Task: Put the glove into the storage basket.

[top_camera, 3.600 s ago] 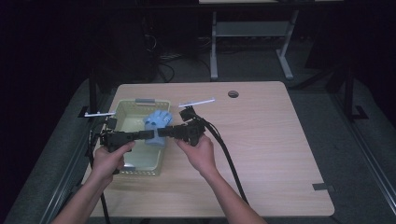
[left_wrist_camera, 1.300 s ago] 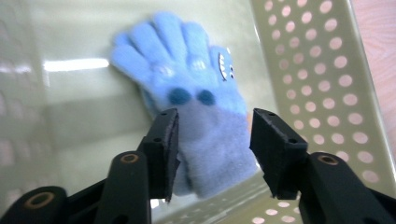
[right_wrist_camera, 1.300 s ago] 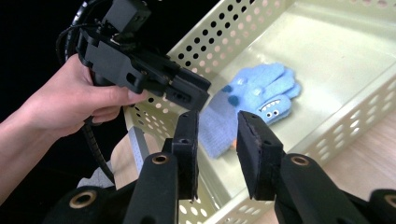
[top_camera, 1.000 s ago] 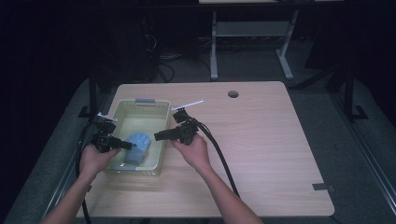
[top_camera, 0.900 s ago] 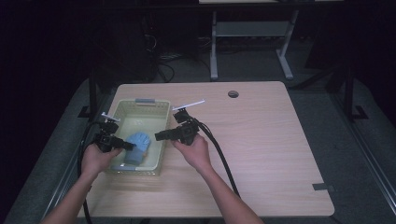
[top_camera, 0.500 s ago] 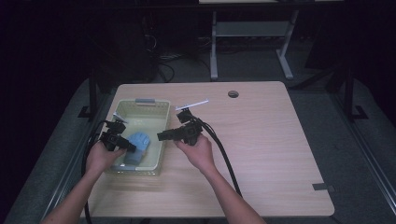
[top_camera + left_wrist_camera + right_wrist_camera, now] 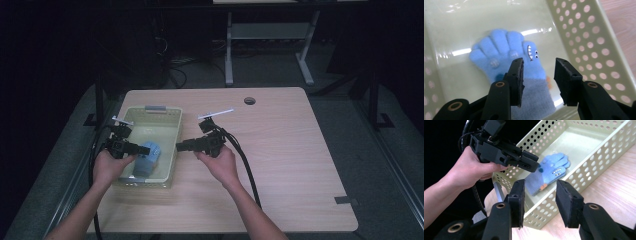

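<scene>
Currently the blue glove (image 7: 516,62) lies flat inside the basket (image 7: 167,125); left gripper (image 7: 537,75) hovers above it (jaws spread), right gripper (image 7: 540,195) beside the basket, jaws likewise spread.

Left gripper (image 7: 537,78): two black jaws rising from the bottom edge, parted, nothing between the pads. Blue glove (image 7: 511,67): lying flat beyond and beneath the jaws, fingers pointing away from them; grey-blue cuff nearest, partly between and under the jaw tips; small shark face with white teeth and eyes just beyond the gap. Pale yellow-green basket (image 7: 584,37): glossy floor under the glove, perforated wall to the right of the right jaw. Wooden tabletop (image 7: 624,22): strip beyond that wall.
</scene>
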`<state>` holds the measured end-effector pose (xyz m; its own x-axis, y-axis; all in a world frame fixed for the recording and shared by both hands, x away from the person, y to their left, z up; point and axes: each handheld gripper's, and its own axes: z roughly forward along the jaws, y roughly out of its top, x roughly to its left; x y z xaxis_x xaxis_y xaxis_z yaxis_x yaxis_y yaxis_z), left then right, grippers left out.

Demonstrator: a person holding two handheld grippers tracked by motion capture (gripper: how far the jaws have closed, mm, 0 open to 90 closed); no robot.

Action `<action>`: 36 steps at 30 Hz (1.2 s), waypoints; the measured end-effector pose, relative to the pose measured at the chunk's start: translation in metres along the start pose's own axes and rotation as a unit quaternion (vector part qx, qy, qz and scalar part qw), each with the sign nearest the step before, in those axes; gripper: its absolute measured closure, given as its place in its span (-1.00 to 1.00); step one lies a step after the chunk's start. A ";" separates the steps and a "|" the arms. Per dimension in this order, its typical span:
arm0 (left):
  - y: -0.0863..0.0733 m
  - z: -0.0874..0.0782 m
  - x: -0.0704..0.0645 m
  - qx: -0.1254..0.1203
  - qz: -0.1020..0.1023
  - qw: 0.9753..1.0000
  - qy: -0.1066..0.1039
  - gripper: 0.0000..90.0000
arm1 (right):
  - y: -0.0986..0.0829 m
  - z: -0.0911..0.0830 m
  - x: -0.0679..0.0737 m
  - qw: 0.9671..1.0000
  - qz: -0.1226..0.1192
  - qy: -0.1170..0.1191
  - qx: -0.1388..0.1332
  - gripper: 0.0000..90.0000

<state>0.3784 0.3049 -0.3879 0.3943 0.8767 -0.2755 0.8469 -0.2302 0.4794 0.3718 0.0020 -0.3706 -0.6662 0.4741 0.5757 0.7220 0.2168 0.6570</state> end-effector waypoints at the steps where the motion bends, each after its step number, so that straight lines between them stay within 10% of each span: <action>1: 0.000 -0.001 0.000 -0.003 -0.001 1.000 -0.001 0.30 | -0.001 -0.002 0.000 1.000 0.002 0.001 -0.002 0.29; 26: 0.007 -0.018 -0.012 -0.062 0.001 0.997 -0.041 0.13 | -0.002 -0.016 -0.013 1.000 -0.003 -0.004 0.002 -0.03; 36: 0.010 -0.021 -0.028 -0.088 0.020 0.992 -0.086 -0.18 | -0.004 -0.027 -0.016 1.000 -0.016 -0.010 0.003 -0.16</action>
<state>0.3685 0.2866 -0.3577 0.4948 0.7797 -0.3837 0.7595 -0.1734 0.6270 0.3744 -0.0298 -0.3691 -0.6846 0.4843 0.5447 0.7019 0.2362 0.6720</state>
